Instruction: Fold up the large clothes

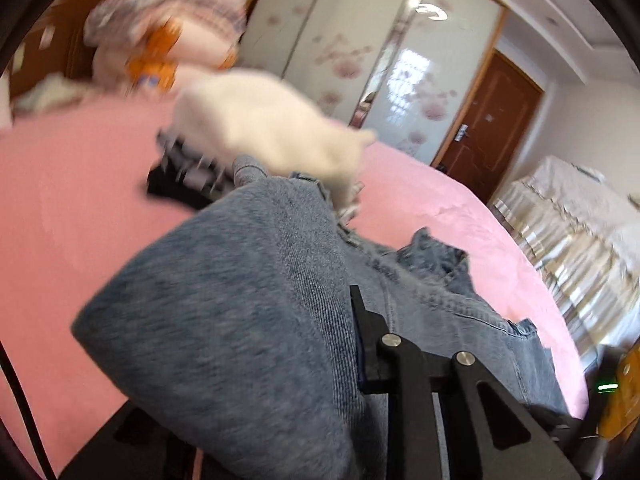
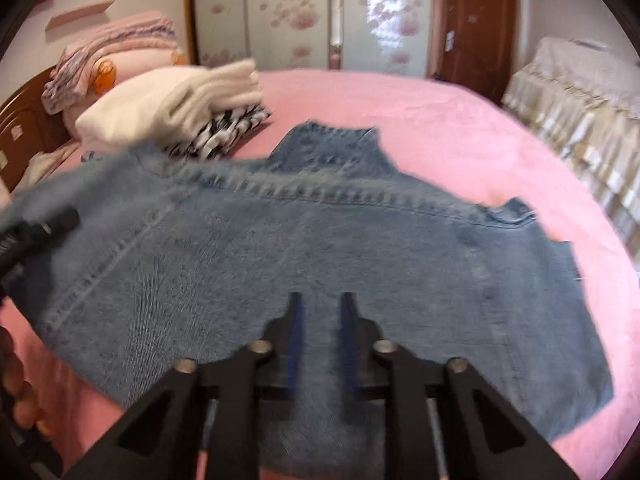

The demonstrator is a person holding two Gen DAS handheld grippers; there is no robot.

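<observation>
Gripping denim jacket (image 2: 280, 248) hem on pink bed (image 2: 460, 120), both claws clamped

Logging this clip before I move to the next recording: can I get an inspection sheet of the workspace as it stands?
Surface: bed with a pink cover, wrinkled but bare around the work.
Job's things: denim jacket spread flat, collar away from the camera, its left side lifted.
Clutter: folded white garment on a black-and-white patterned one; pink bedding pile by the headboard.
Grippers: left tongs clamped on the jacket's raised edge; right tongs nearly closed over the hem, grip unclear.
Cables: one dark cord at the edge of the left wrist view.
Surroundings: flowered wardrobe doors, brown door, cloth-covered furniture.
</observation>
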